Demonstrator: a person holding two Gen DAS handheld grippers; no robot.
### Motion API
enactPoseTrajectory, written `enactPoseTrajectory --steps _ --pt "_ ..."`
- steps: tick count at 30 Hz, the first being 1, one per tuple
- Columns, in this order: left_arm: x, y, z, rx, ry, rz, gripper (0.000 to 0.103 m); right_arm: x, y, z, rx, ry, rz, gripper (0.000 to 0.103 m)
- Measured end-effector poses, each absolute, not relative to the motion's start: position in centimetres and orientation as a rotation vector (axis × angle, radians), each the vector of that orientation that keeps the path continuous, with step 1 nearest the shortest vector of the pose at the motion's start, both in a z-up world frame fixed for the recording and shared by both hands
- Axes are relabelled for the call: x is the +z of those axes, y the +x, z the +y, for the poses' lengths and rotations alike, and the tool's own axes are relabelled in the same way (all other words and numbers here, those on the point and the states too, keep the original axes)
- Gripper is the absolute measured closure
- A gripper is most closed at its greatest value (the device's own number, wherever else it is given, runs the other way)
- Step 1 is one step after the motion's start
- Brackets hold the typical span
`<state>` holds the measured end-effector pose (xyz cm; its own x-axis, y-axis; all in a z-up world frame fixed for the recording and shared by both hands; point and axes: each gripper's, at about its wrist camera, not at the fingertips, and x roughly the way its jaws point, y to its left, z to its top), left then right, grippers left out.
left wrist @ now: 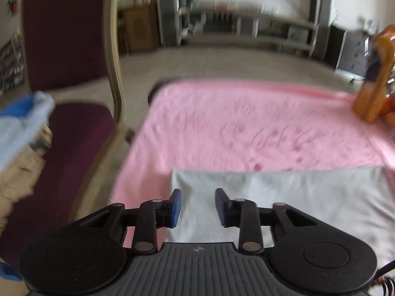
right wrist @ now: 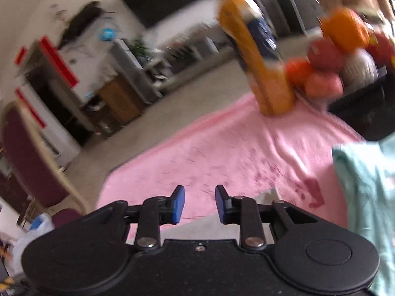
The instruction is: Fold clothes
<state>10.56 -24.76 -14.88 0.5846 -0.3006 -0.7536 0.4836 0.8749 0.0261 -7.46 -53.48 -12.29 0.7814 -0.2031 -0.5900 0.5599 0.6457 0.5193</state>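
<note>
**One pale garment lies squared off; a mint one hangs loose at the side**

On the pink blanket (left wrist: pixel 246 128) that covers the surface, a pale grey-white garment (left wrist: pixel 284 197) lies flat near the front edge. In the left wrist view its far edge runs straight and its left corner is square, so it reads as a tidy rectangle, the shape a folded piece would have. Whether it needs another fold cannot be told from this angle, since its near part is hidden behind the tool.

The left hand-held gripper (left wrist: pixel 198 207) hovers over the left end of that garment with its blue-padded fingers parted by a moderate gap and nothing between them. The right hand-held gripper (right wrist: pixel 200 204) is likewise parted and empty, aimed across the blanket.

At the right edge of the right wrist view a mint-green garment (right wrist: pixel 367 197) hangs in loose, uneven drapes; what holds it up lies outside the picture. It is not folded. On the dark red chair (left wrist: pixel 74 123) to the left lies a heap of light blue and beige cloth (left wrist: pixel 22 128), too blurred to say whether it is folded or waiting.

As a judgement: one piece looks done or nearly so, the mint piece is left to fold, and the chair heap could be either stock or finished work. An orange bottle (right wrist: pixel 261 61) and a bowl of fruit (right wrist: pixel 333 61) stand at the far corner, well apart from the pale garment.
</note>
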Motion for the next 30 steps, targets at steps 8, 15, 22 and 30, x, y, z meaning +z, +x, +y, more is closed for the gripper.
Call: enactPoseTrajectory --steps 8,15,22,30 --pt "-16.8 13.2 -27.4 -0.627 0.129 0.901 0.092 -18.2 -4.7 -56.4 -0.354 0.973 0.601 0.086" --pt "-19.9 14.9 -29.6 -0.598 0.229 0.908 0.080 -21.5 -0.7 -54.8 -0.151 1.021 0.732 0.086" --pt "-20.4 19.3 -24.5 -0.373 0.069 0.920 0.090 -23.3 -5.9 -61.3 -0.366 1.238 0.597 0.097" --pt "-18.9 18.7 -23.4 -0.170 0.129 0.854 0.090 -23.4 -11.1 -64.0 -0.609 1.346 0.435 0.092"
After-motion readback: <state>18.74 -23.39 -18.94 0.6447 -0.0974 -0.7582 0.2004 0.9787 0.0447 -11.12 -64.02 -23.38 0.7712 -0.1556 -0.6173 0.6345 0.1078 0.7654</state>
